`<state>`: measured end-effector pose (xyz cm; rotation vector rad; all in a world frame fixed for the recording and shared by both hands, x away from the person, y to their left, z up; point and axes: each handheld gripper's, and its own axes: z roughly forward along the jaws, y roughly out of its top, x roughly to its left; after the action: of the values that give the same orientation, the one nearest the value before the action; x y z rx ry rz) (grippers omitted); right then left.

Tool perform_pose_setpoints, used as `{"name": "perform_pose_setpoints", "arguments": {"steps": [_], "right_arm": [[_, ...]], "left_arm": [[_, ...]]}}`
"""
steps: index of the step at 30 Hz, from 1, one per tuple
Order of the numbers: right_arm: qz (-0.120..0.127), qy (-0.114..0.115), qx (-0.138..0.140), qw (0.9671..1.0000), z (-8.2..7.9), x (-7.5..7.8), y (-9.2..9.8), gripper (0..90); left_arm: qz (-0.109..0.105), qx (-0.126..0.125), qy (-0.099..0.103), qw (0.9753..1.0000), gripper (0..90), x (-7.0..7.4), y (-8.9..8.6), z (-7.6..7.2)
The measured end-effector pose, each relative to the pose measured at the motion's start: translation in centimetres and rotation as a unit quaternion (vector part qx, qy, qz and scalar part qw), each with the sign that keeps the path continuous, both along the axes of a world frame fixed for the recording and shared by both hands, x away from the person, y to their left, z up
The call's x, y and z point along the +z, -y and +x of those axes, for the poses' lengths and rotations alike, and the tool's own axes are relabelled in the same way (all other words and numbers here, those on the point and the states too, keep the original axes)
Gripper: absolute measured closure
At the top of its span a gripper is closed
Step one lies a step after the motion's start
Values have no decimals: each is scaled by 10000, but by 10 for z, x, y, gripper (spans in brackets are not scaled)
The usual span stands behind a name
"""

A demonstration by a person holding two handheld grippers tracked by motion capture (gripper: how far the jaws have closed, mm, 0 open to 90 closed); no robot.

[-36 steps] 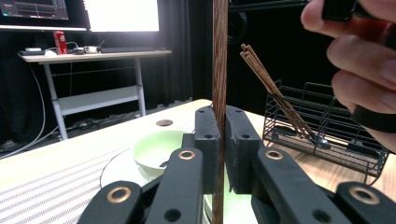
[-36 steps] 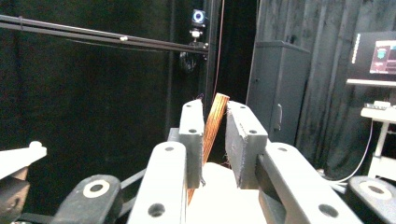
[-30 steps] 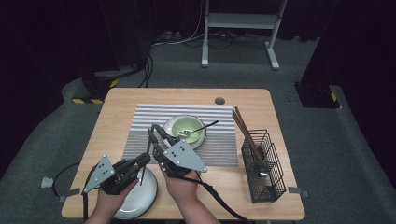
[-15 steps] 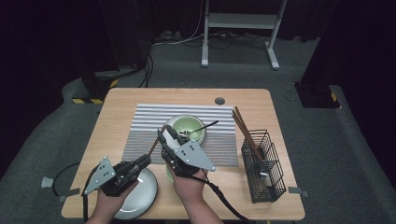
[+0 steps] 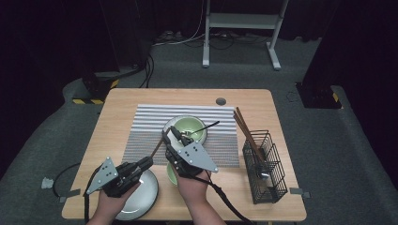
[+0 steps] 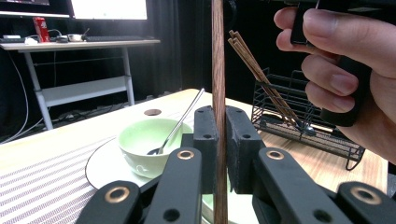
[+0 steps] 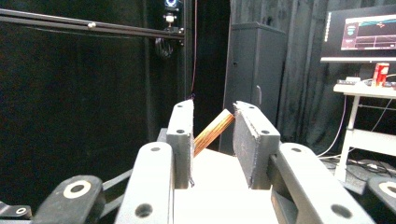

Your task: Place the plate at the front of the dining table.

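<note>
The left gripper (image 5: 149,163) is clamped on a single wooden chopstick (image 5: 158,146); in the left gripper view its fingers (image 6: 206,140) pinch the stick (image 6: 218,70) snugly, with no gap showing. From the high view the chopstick slants up from that grip toward one o'clock, its free end reaching the right gripper (image 5: 173,132). A second ago the right gripper sat lower and closer to the left one, over the near edge of the striped placemat (image 5: 145,124); it has since lifted toward twelve o'clock, up by the green bowl (image 5: 187,127), and now brackets the stick's tip. In the right gripper view its fingers (image 7: 181,135) stand partly open, and the chopstick end (image 7: 215,130) lies between them, leaning toward the right-hand one, not yet squeezed. I read this as a handover set up but not made; closing should come next, then the left can let go. The wire basket (image 5: 264,161) holding the other chopsticks (image 5: 244,129) stands at three o'clock on the counter (image 5: 122,101), a likely destination; a grey plate (image 5: 143,192) lies under the left hand.
</note>
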<state>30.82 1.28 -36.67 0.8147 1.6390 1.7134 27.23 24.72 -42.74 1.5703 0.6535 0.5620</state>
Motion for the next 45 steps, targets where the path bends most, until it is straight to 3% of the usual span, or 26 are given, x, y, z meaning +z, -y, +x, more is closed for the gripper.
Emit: {"name": "perform_pose_setpoints", "arguments": {"steps": [7, 21, 30, 45], "right_arm": [[-53, 58, 4, 10000, -1, 3, 0, 700], [-166, 130, -32, 9998, -10, 6, 10, 676], [-306, 0, -193, 9993, -10, -4, 30, 658], [-588, -343, -476, 9965, -13, -33, 80, 595]], "left_arm": [[-80, 74, -172, 9998, 836, 1, -3, 3], [-110, 236, -333, 9991, 835, 3, -3, 10], [-94, 397, -383, 9984, 837, 4, -1, 18], [-140, 592, -615, 9963, 836, 4, 6, 37]]}}
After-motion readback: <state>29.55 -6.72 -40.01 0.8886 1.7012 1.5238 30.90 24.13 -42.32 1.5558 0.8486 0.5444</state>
